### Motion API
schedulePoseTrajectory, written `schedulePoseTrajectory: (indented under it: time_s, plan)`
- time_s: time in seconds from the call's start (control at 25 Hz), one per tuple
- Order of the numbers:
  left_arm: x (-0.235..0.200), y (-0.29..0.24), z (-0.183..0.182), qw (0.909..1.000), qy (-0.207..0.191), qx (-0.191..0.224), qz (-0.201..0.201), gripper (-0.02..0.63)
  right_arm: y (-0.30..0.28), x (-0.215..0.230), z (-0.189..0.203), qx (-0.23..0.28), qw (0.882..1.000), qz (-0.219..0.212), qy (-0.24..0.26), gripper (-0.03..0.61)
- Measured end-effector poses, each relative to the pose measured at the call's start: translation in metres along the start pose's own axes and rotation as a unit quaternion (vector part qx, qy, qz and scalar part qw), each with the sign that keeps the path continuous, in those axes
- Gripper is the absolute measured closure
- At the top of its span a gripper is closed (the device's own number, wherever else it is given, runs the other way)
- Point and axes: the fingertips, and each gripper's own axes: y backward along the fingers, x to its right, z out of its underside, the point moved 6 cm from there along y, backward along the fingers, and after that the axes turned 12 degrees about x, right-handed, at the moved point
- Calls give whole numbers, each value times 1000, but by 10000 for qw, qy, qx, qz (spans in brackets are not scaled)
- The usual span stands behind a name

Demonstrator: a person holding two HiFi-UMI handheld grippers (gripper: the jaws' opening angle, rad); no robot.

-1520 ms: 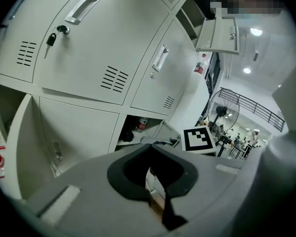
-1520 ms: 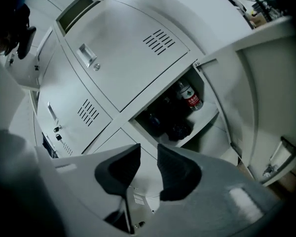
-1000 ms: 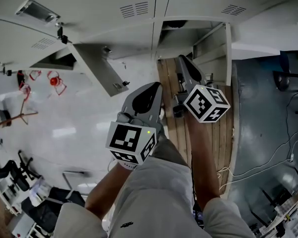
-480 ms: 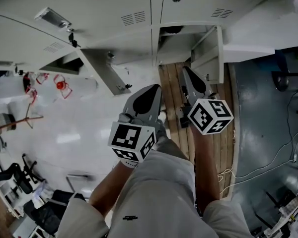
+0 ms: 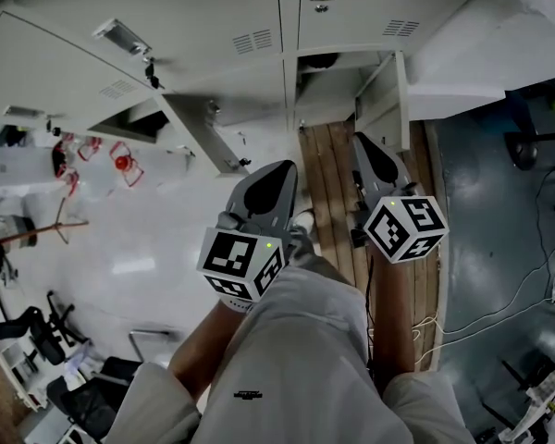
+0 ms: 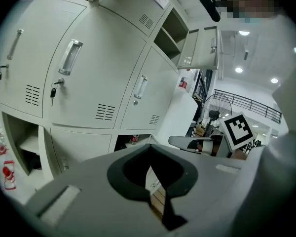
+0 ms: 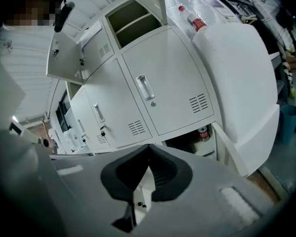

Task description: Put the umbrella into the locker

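Head view has us standing before the open locker (image 5: 338, 80), its door (image 5: 381, 98) swung out toward our right. Our left gripper (image 5: 279, 169) and right gripper (image 5: 363, 144) are side by side, both with fingers clenched on nothing. A dark shape (image 5: 320, 60) lies inside that locker; we cannot tell whether it is the umbrella.

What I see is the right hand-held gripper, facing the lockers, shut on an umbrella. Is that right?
Not quite. The right hand-held gripper faces the lockers and is shut, but on nothing: the right gripper view shows its jaws closed together, no umbrella between them.
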Motion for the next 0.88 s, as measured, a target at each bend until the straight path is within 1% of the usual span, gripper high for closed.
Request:
schedulePoseTrajectory:
  time_s: [0.2,0.4,0.64,0.8,0.88]
  plan:
    - [3,10,-15,9998,-67,160,12,595,15,-11,-17,44,9998,-117,169,588]
    - [5,16,-29,9993,-208,292,81,595,29,-22,-32,137,9993,-238,255,588]
    - [8,23,-48,9979,-427,452,205,595,47,-33,-45,218,9982,-303,474,586]
    - [13,29,-60,9957,-638,623,260,595,64,-36,-53,350,9987,-296,218,588]
    - [15,32,-65,9948,-697,689,271,595,74,-37,-55,414,9987,-225,202,588]
